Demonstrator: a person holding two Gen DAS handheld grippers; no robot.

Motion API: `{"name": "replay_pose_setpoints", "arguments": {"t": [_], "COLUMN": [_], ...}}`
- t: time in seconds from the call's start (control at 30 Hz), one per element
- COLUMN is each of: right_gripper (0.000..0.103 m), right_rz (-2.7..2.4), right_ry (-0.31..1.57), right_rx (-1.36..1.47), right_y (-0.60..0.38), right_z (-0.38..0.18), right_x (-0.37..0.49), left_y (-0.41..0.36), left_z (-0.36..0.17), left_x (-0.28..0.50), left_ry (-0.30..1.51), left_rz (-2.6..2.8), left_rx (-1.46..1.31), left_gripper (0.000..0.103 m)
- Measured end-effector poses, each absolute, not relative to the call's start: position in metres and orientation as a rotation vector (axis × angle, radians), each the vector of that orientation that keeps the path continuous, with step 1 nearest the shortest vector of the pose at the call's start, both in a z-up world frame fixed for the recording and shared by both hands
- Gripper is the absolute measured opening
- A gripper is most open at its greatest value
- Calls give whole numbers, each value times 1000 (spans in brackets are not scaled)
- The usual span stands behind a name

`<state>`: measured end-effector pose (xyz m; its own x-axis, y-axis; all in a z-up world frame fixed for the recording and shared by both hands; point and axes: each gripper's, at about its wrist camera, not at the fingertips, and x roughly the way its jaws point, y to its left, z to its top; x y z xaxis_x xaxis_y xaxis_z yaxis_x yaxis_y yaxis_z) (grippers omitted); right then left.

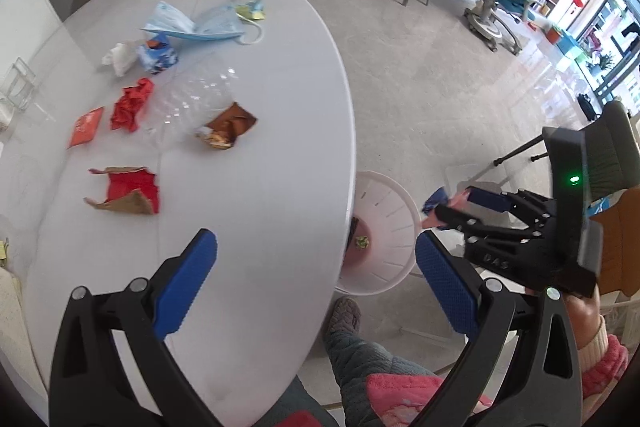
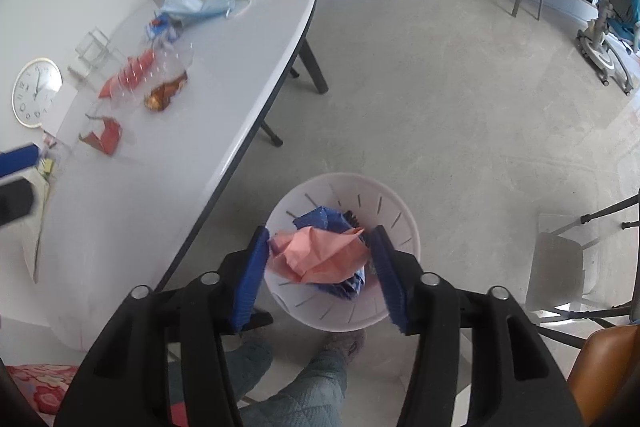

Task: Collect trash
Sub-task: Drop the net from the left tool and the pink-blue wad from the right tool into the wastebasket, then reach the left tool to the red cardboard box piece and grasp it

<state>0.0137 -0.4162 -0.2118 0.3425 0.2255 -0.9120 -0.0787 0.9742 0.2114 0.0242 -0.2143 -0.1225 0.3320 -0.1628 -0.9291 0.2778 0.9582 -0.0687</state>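
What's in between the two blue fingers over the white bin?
A crumpled pink and blue wrapper sits between the right gripper's parted fingers, above the white bin. The right wrist view shows it best.

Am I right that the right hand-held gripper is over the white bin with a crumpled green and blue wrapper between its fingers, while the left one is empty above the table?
Almost: the crumpled wrapper is pink and blue, not green and blue, as the right wrist view shows. The rest stands: the right hand-held gripper is over the white bin, and the left hand-held gripper is empty above the table.

Open floor (image 2: 460,75) surrounds the bin (image 2: 404,227); only the table edge (image 2: 256,131) crowds its left.
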Motion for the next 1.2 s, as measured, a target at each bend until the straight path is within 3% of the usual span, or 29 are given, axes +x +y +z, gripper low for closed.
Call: {"name": "replay_pose_setpoints", "arguments": {"t": [0.07, 0.2, 0.37, 0.7, 0.9, 1.2], "right_gripper": [82, 88, 100, 101, 101, 101], "right_rz": [164, 130, 82, 142, 224, 321], "right_ry": [1219, 1193, 1066, 931, 947, 985], "right_rx": [124, 132, 115, 56, 14, -39], "right_y": [-408, -399, -383, -317, -268, -224], "right_z": [-216, -201, -144, -72, -78, -93], "right_x": [13, 10, 0, -2, 8, 31], "left_y": [-204, -183, -156, -69, -14, 8], "left_z": [-119, -112, -108, -112, -119, -158], "left_x": [21, 12, 9, 15, 31, 82], "left_ry": [1189, 1168, 1149, 1133, 1158, 1284], "left_rz": [-275, -259, -245, -133, -65, 4], "left_rx": [114, 111, 91, -28, -183, -459], "left_gripper": [95, 95, 95, 95, 95, 95]}}
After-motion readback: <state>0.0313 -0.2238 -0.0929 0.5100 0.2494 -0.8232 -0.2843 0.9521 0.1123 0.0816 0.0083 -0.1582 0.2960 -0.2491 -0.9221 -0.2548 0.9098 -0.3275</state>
